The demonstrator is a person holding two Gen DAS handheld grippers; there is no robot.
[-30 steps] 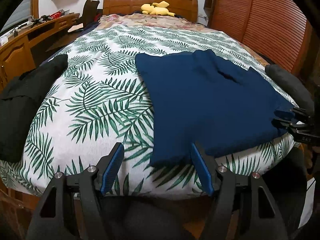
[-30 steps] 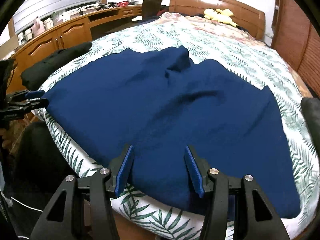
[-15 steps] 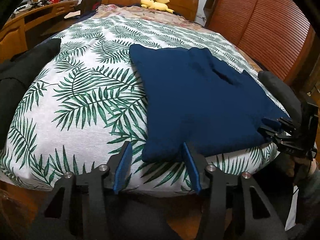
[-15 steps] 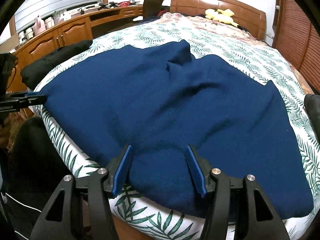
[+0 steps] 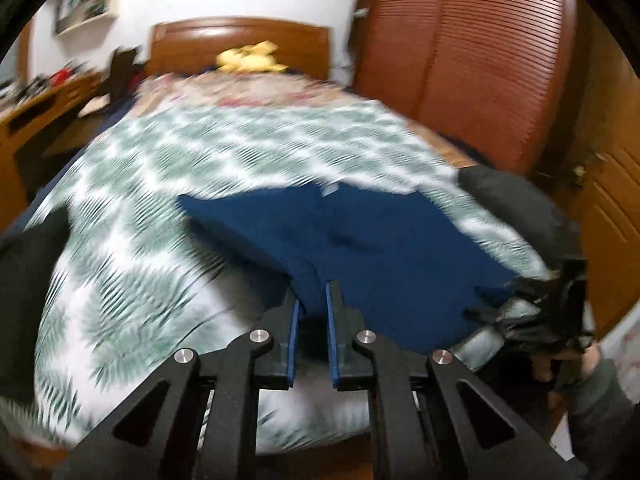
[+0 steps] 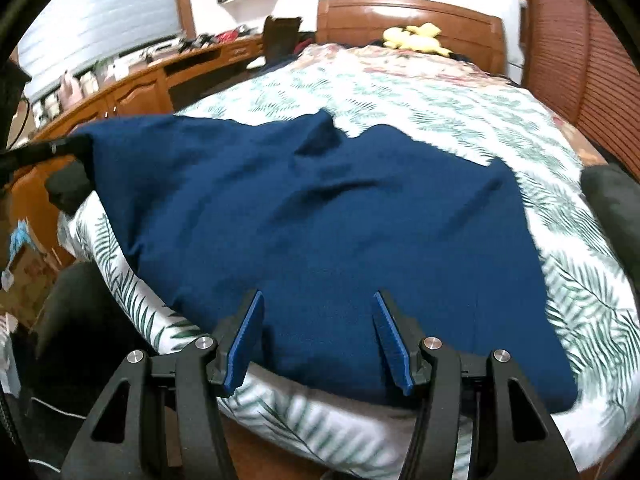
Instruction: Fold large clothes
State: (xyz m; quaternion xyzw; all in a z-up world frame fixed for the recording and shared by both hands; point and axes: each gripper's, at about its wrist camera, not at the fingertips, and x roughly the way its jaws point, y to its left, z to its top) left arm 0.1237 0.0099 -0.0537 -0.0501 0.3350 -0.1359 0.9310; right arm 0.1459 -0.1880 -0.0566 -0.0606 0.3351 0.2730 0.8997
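A large navy blue garment [image 6: 320, 220] lies spread on the leaf-print bed cover [image 6: 440, 96]. My left gripper [image 5: 312, 292] has the garment's [image 5: 380, 240] near left corner between its blue pads; its jaws are closing on it and the corner hangs lifted off the bed. In the right wrist view that left gripper [image 6: 60, 148] holds the raised corner at the far left. My right gripper [image 6: 318, 300] stands open over the garment's front hem, pads apart and not pressing. The left wrist view is motion-blurred and shows the right gripper [image 5: 532, 308] at the garment's other corner.
Dark clothes lie at the bed's left edge [image 5: 24, 280] and a dark bundle at its right edge [image 6: 612, 200]. A yellow plush toy [image 6: 416, 38] sits by the wooden headboard. A wooden desk [image 6: 120, 88] runs along the left, louvred wardrobe doors [image 5: 460, 60] on the right.
My left gripper has shut onto the garment's corner and risen, pulling that corner up off the bed. The right gripper has shifted a little sideways and stayed open.
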